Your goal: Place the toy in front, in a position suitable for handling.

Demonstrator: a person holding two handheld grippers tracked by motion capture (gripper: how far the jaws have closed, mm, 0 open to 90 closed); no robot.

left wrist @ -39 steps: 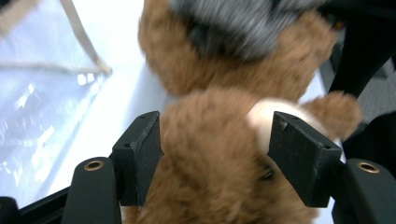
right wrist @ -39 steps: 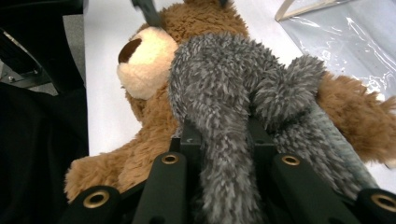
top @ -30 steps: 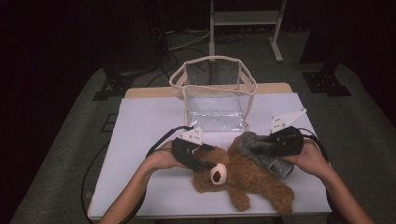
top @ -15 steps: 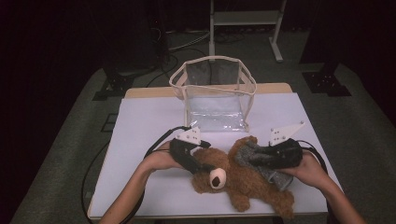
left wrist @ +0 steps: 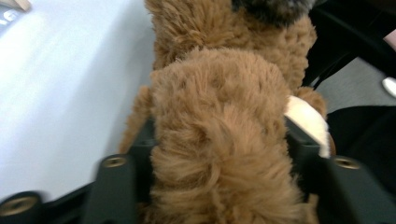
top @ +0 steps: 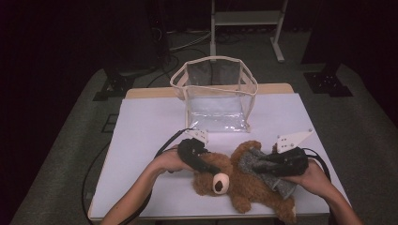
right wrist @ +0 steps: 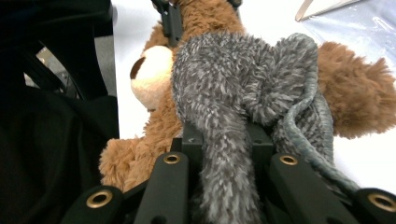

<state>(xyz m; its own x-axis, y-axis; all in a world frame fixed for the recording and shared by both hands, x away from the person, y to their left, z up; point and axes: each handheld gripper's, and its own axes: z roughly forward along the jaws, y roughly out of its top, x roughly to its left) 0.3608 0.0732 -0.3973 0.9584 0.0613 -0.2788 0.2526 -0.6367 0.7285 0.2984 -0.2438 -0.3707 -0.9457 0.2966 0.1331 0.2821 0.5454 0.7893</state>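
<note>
A brown teddy bear [top: 244, 194] lies on the white table [top: 150, 136] near its front edge. My left gripper [top: 211, 168] holds the bear's head. In the left gripper view the brown fur [left wrist: 219, 93] fills the gap and both jaws press on it; they have just been closing. My right gripper [top: 265, 165] is shut on a grey fuzzy cloth [top: 256, 161] draped over the bear's body. In the right gripper view a strip of that cloth [right wrist: 243, 70] is pinched between the jaws of my right gripper [right wrist: 226, 135], and the bear's cream muzzle [right wrist: 152, 77] shows beside it.
A clear plastic bag with beige trim [top: 178, 82] stands open at the back centre of the table. The person's forearms come in over the table's front edge. Black cables trail off the left side. A white stand [top: 244, 18] is on the floor behind.
The right gripper has come down and toward the front with the grey cloth, which now lies on the bear. The left hand has stayed at the bear's head.
</note>
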